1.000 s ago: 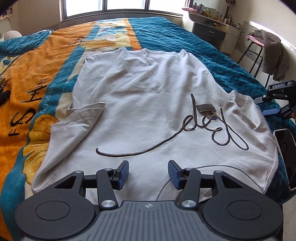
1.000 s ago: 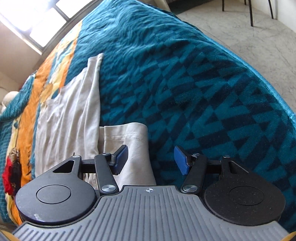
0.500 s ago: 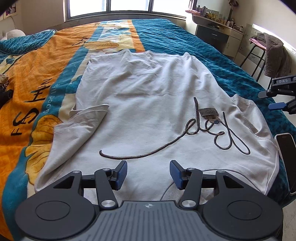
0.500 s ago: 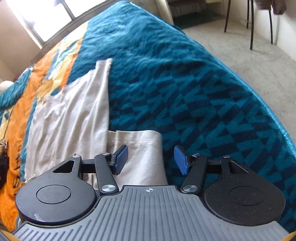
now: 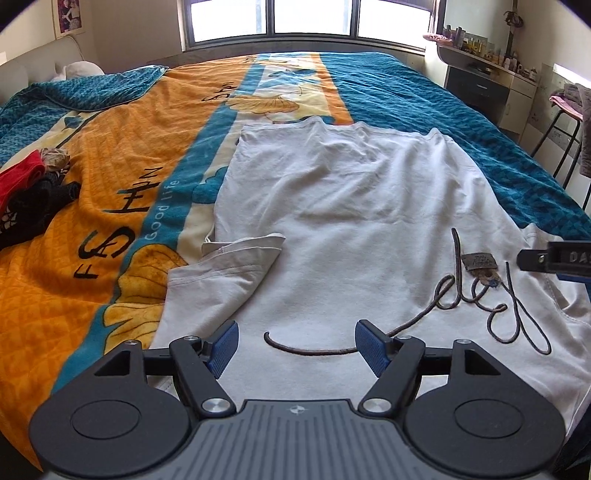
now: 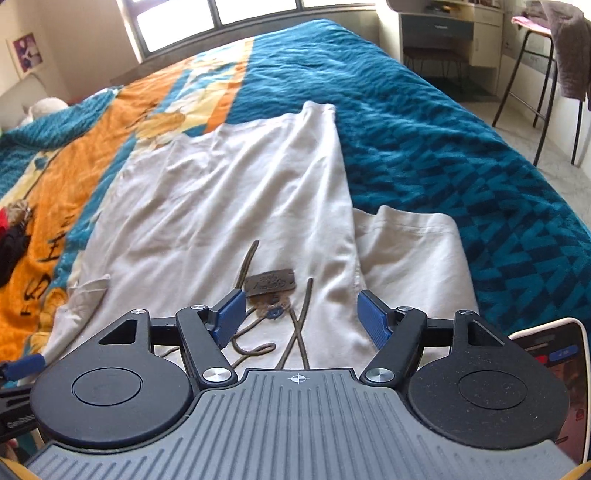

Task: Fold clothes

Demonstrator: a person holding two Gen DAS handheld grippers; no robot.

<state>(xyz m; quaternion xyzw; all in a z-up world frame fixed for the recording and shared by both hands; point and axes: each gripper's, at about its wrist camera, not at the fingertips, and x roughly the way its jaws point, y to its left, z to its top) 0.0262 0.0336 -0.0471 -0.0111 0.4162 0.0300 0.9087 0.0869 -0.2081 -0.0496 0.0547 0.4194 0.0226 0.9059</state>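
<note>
A pale grey T-shirt [image 5: 362, 206] [image 6: 229, 192] lies spread flat on the bed, chest side up, with a dark cord script and a small brown patch [image 5: 479, 260] [image 6: 270, 281]. Its left sleeve [image 5: 240, 258] is folded inward over the body; its right sleeve [image 6: 406, 251] lies out flat. My left gripper [image 5: 295, 345] hovers over the shirt's near edge, its jaws opening with nothing between them. My right gripper [image 6: 301, 315] hangs above the patch and cord, its jaws also opening and holding nothing. In the left wrist view the right gripper's fingers [image 5: 554, 256] poke in from the right edge.
The bedspread [image 5: 110, 177] is orange and teal. Red and black clothes [image 5: 26, 195] lie heaped at the bed's left side. A phone [image 6: 550, 365] rests at the near right corner. A stool with draped clothing [image 6: 554, 33] and a dresser [image 5: 480, 85] stand right of the bed.
Both grippers' jaws have spread wider. The right gripper swung left from the bed's right side and sleeve to over the shirt's patch. The left gripper barely shifted.
</note>
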